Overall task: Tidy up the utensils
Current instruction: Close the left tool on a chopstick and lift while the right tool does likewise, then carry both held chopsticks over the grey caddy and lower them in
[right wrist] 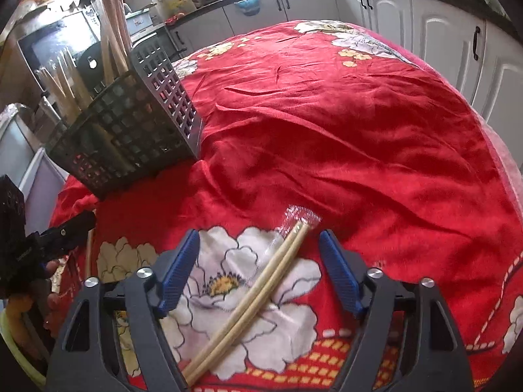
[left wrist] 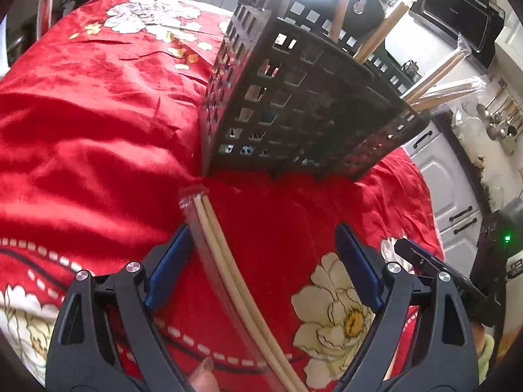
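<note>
A black perforated utensil basket (left wrist: pixel 294 98) stands on the red floral cloth and holds several wrapped chopstick pairs (left wrist: pixel 434 78); it also shows in the right wrist view (right wrist: pixel 130 124). My left gripper (left wrist: pixel 261 261) is open, with a wrapped pair of chopsticks (left wrist: pixel 225 261) lying between its fingers, close to the left pad. My right gripper (right wrist: pixel 261 268) is open over another wrapped pair of chopsticks (right wrist: pixel 261 287) lying on a white flower print. Neither pair is clamped.
The red cloth (right wrist: pixel 359 130) covers a round table. White kitchen cabinets (right wrist: pixel 425 26) and a dark oven (left wrist: pixel 457 16) stand behind. The right gripper's body shows at the left view's right edge (left wrist: pixel 441 271); the left gripper's body shows in the right view (right wrist: pixel 49 238).
</note>
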A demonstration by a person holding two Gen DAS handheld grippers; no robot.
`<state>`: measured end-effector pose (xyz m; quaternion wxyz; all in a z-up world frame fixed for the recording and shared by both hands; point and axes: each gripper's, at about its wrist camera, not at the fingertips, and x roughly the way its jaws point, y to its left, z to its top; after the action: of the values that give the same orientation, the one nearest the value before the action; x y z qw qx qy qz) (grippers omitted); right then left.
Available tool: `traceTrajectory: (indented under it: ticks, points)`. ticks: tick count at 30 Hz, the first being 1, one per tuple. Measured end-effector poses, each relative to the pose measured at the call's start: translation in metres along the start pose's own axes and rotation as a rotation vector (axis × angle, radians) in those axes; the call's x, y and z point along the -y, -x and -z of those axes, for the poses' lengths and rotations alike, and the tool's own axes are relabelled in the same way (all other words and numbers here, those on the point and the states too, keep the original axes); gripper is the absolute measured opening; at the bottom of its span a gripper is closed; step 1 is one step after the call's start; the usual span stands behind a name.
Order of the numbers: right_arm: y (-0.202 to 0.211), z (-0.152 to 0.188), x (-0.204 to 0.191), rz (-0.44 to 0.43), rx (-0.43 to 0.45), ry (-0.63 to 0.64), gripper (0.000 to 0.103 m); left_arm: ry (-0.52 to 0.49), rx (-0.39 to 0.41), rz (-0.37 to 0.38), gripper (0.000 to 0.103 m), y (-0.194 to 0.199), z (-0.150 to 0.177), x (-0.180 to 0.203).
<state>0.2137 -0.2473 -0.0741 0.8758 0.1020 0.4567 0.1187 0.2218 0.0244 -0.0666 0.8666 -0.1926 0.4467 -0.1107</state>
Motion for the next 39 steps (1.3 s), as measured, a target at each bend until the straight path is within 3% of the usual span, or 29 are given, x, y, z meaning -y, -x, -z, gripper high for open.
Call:
traceTrajectory:
  ticks: [3, 8, 14, 20, 27, 32, 39]
  points:
    - [-0.004, -0.003, -0.003, 0.008, 0.000, 0.011, 0.056, 0.004, 0.005, -0.016, 0.076, -0.003, -0.004, 0.001]
    - [-0.006, -0.008, 0.000, 0.014, 0.004, 0.003, 0.024, -0.011, 0.016, -0.069, 0.062, -0.008, -0.009, 0.002]
    - [-0.009, -0.011, 0.000, -0.068, -0.002, -0.023, 0.017, 0.013, 0.026, -0.112, 0.025, -0.009, -0.016, -0.012]
    - [0.003, -0.010, -0.025, -0.178, 0.031, 0.028, 0.014, 0.081, 0.019, -0.042, 0.006, -0.003, -0.020, -0.031]
    - [0.027, -0.018, -0.056, -0.256, 0.085, 0.091, 0.011, 0.032, 0.084, 0.017, 0.004, 0.026, -0.019, -0.017]
    - [0.049, -0.023, -0.078, -0.301, 0.139, 0.145, 0.006, -0.025, 0.168, 0.065, 0.003, 0.065, -0.025, -0.001]
    - [0.086, -0.035, -0.106, -0.350, 0.230, 0.221, 0.006, -0.090, 0.270, 0.123, 0.002, 0.114, -0.043, 0.022]
